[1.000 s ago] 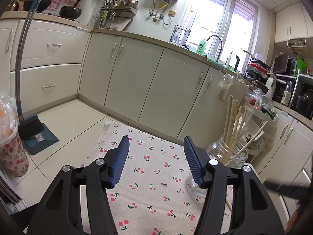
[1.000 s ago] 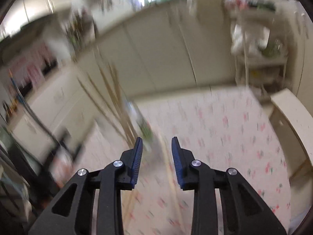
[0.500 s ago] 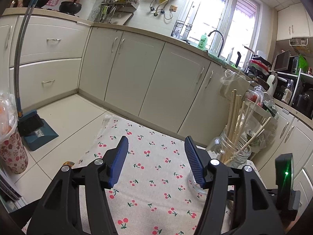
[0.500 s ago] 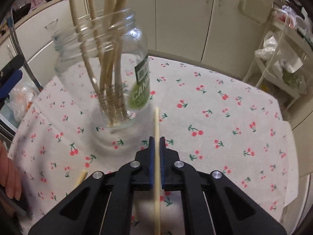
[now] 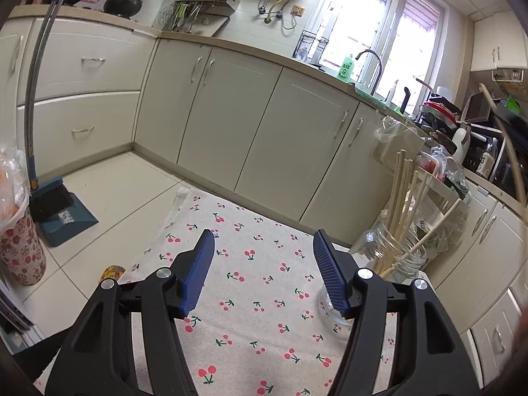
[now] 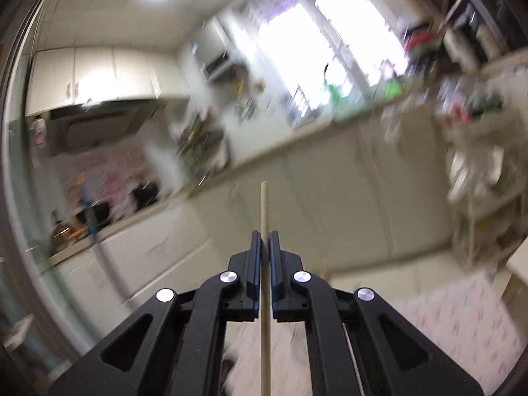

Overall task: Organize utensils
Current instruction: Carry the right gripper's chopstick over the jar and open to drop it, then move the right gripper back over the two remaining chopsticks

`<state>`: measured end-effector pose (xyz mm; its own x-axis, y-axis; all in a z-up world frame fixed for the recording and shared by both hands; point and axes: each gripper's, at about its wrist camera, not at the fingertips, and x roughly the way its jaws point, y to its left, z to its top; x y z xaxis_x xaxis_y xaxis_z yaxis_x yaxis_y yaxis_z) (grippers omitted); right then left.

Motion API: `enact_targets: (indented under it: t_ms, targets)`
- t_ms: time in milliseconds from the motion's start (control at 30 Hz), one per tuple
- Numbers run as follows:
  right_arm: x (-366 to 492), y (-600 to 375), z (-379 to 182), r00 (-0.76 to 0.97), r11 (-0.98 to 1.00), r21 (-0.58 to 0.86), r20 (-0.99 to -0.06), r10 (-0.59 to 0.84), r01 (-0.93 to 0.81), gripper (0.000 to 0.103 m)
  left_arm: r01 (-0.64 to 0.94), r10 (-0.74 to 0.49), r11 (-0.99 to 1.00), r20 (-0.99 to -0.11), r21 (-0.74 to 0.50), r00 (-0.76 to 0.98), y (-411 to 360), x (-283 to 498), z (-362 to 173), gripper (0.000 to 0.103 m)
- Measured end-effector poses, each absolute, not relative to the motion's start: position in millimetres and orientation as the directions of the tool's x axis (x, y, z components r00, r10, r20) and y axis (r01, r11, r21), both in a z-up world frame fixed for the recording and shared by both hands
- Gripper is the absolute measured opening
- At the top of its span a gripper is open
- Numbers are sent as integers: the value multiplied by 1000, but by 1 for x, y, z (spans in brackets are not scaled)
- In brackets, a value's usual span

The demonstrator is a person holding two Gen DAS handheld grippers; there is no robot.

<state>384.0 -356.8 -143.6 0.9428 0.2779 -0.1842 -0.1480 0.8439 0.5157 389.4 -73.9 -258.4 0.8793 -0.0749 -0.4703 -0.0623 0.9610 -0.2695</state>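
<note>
My right gripper (image 6: 264, 242) is shut on a pale wooden chopstick (image 6: 264, 211) that runs between its blue pads and sticks out ahead; it is raised and tilted up toward the kitchen cabinets, and the view is blurred. In the left wrist view that chopstick (image 5: 505, 138) curves along the far right edge. A glass jar (image 5: 401, 257) with several chopsticks standing in it sits on the cherry-print cloth (image 5: 257, 283), just right of my left gripper (image 5: 262, 265), which is open and empty above the cloth.
Cream cabinets (image 5: 264, 125) run behind the table. A broom and dustpan (image 5: 59, 211) and a floral bin (image 5: 19, 247) stand on the floor at left. A cluttered shelf (image 5: 442, 171) stands behind the jar. The cloth shows in the right wrist view (image 6: 462, 320).
My right gripper closed on a chopstick on the cloth by the jar, then lifted it and swung up fast toward the cabinets. My left gripper stayed open and shifted only slightly.
</note>
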Motion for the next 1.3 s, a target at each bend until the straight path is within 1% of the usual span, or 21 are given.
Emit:
enact_targets:
  t_ms: [67,167,333,467,667,900,1133,1200,1233,1267,1300]
  targets:
    - [404,-354,-150,966,861,503,-176,189,-77,6,-66,-78,958,-474,-279,877,-72,391,-259,59]
    - [424,-353,-166,976,866,499,-185,112,-4,6,-70,-81,953,-475,-293,876,-69,392,-259,59]
    - [444,-348,-194,974,868,490,-223,37,80,6,-81,-87,946,-486,-313,869,-66,396,-261,60]
    - [457,-345,-206,971,880,465,-239,24,93,6,-84,-89,944,-491,-319,867,-65,398,-262,61]
    - [444,-335,-217,967,906,417,-251,40,71,6,-88,-85,945,-494,-316,865,-66,399,-262,63]
    - [423,-325,-212,964,939,342,-256,66,26,6,-96,-73,947,-496,-306,865,-67,400,-262,64]
    - [411,-315,-210,950,963,269,-299,96,-12,6,-105,-60,949,-499,-296,865,-68,400,-264,64]
    - [404,-313,-209,944,966,258,-311,109,-27,14,-104,-59,951,-501,-291,863,-68,400,-264,64]
    - [401,-313,-209,941,966,257,-320,115,-31,26,-103,-58,952,-502,-287,863,-69,400,-264,64]
    - [395,-315,-208,936,966,259,-331,119,-31,31,-101,-55,955,-501,-279,864,-70,400,-264,65]
    - [390,-316,-208,934,965,261,-336,120,-30,31,-99,-52,958,-500,-271,864,-72,399,-264,65]
